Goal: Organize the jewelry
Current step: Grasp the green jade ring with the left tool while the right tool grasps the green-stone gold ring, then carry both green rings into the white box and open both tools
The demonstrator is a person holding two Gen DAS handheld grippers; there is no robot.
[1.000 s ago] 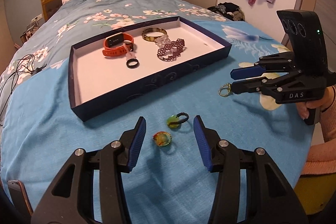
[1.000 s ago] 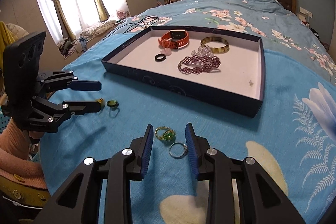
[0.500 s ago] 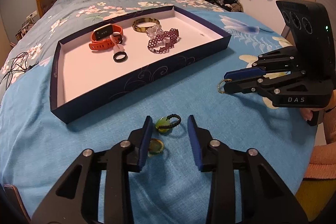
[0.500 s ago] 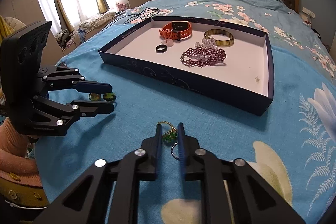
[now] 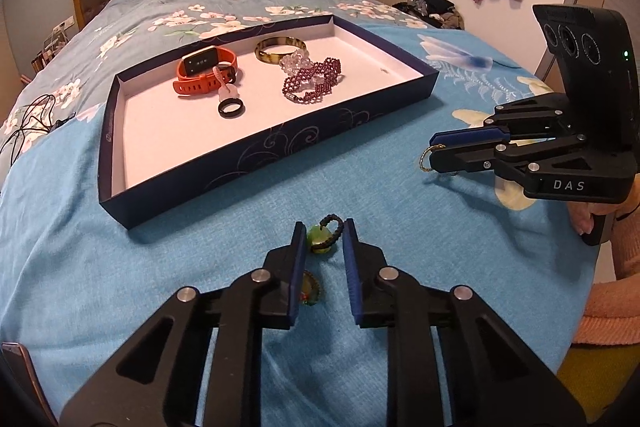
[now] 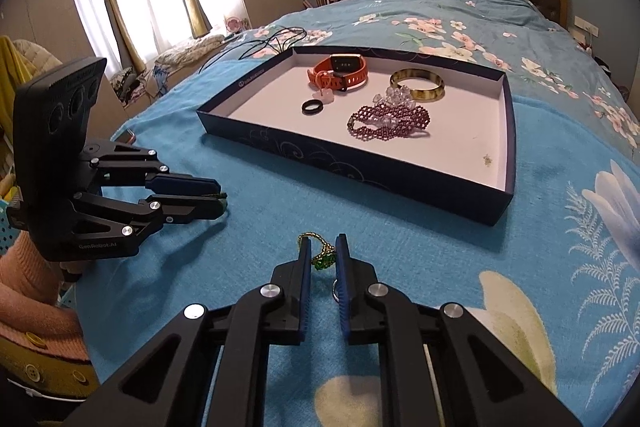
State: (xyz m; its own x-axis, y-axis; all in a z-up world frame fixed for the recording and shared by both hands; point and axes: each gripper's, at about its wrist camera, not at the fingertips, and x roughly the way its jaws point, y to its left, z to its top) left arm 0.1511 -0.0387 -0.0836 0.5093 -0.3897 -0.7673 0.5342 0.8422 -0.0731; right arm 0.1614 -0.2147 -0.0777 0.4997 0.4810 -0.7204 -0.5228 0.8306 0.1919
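Jewelry lies on my blue bedspread (image 5: 140, 259) before a navy tray (image 5: 280, 147). My left gripper (image 5: 323, 241) has just been closing and now pinches a green-stone ring (image 5: 320, 237). My right gripper (image 6: 323, 259), nearly closed, clamps a gold ring with green beads (image 6: 323, 259).

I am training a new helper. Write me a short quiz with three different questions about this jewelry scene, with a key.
1. True or false: the orange smartwatch lies inside the navy tray.
2. What does the left gripper clamp: A) the black ring, B) the green-stone ring with black cord band, C) the gold bangle?
3. Fill in: the right gripper is shut on a gold wire ring with a ____ stone.

Key: 1 true; 2 B; 3 green.
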